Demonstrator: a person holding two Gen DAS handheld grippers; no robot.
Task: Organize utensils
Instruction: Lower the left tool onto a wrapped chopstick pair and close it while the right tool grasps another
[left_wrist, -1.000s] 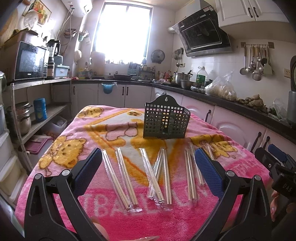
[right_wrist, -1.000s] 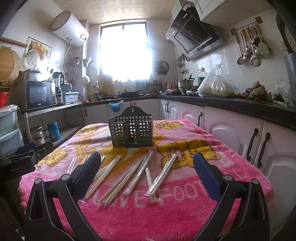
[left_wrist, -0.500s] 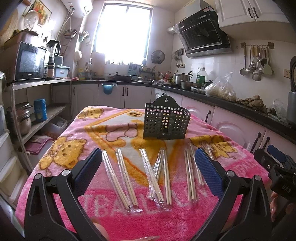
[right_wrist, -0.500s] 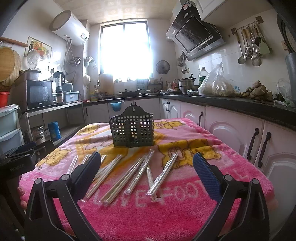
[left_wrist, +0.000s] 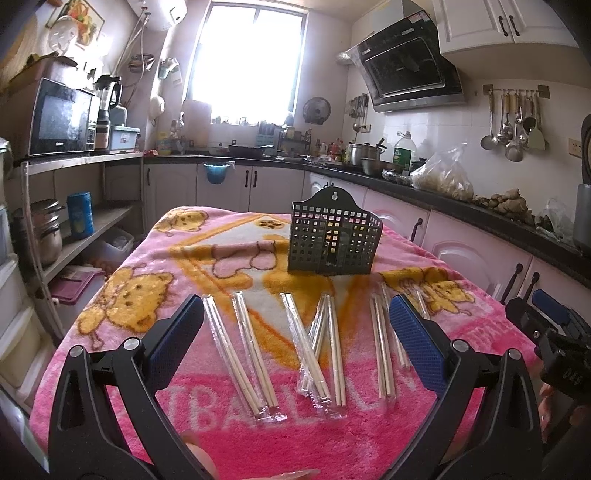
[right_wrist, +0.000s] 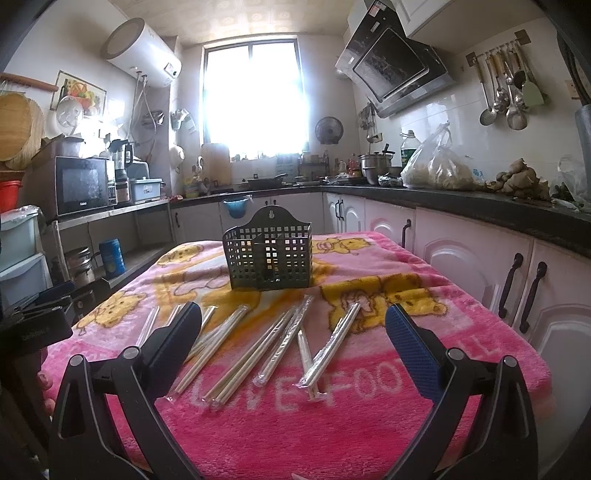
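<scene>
Several pairs of chopsticks in clear plastic sleeves (left_wrist: 243, 350) lie side by side on a pink blanket-covered table (left_wrist: 332, 435); they also show in the right wrist view (right_wrist: 275, 343). A dark perforated utensil basket (left_wrist: 334, 240) stands upright behind them, also seen in the right wrist view (right_wrist: 269, 254). My left gripper (left_wrist: 295, 332) is open and empty, above the near ends of the chopsticks. My right gripper (right_wrist: 293, 336) is open and empty, over the chopsticks from the table's right side. Each gripper shows at the edge of the other's view.
Kitchen cabinets and a dark counter (right_wrist: 480, 210) run along the right with pots and bags. A shelf with a microwave (left_wrist: 59, 122) stands at the left. The table's near edge lies just under both grippers.
Both grippers have hardly moved; the views shift only slightly. Nothing was taken hold of or moved on the table.
</scene>
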